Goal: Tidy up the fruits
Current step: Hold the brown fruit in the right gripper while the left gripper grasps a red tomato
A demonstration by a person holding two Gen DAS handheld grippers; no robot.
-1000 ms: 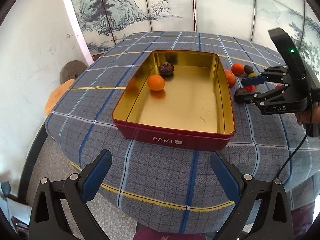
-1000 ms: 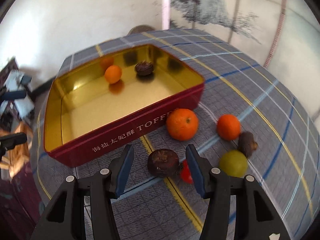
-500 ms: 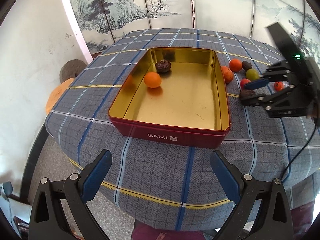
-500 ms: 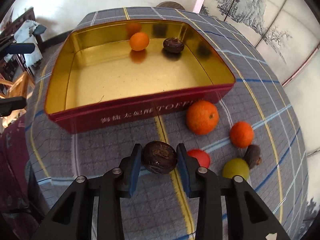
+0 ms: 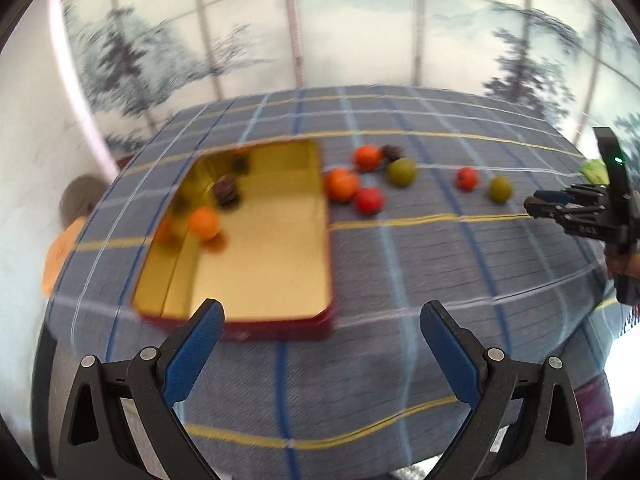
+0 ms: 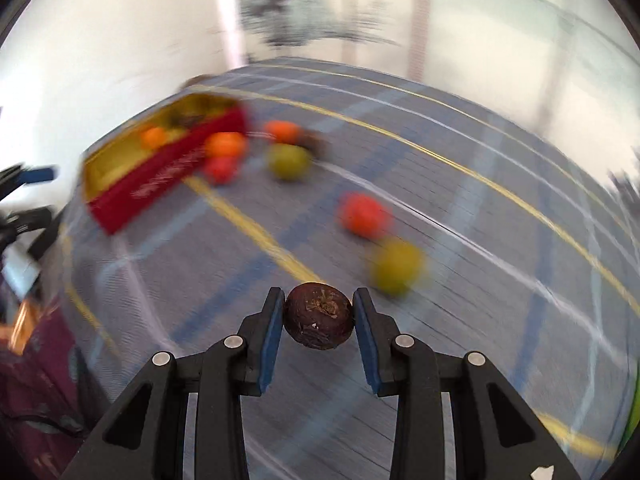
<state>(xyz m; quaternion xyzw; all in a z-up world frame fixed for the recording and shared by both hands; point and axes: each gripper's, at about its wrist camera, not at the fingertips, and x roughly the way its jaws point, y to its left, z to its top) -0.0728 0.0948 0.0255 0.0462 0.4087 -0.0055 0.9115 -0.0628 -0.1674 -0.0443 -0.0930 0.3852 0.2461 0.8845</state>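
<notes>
My right gripper [image 6: 319,308] is shut on a dark brown round fruit [image 6: 319,316], held above the plaid cloth, well right of the tin. The red tin with a gold inside [image 5: 272,264] holds an orange [image 5: 205,222] and a dark fruit [image 5: 226,192]. Beside its far right corner lie an orange [image 5: 341,184], a red fruit [image 5: 370,200], another orange [image 5: 367,157], a dark fruit [image 5: 393,153] and a green fruit [image 5: 401,172]. A red fruit [image 6: 364,216] and a green fruit [image 6: 396,266] lie just ahead of my right gripper. My left gripper [image 5: 320,320] hangs open and empty near the tin's front wall.
The blue-grey plaid tablecloth [image 5: 400,280] covers a round table that drops away at the front. A painted screen [image 5: 360,32] stands behind it. A person's hand [image 5: 624,264] holds the right gripper [image 5: 538,202] at the table's right edge, next to something green [image 5: 596,170].
My right gripper closed on the dark fruit by the tin and carried it off to the right, away from the tin. My left gripper shifted right; both views are now blurred by motion.
</notes>
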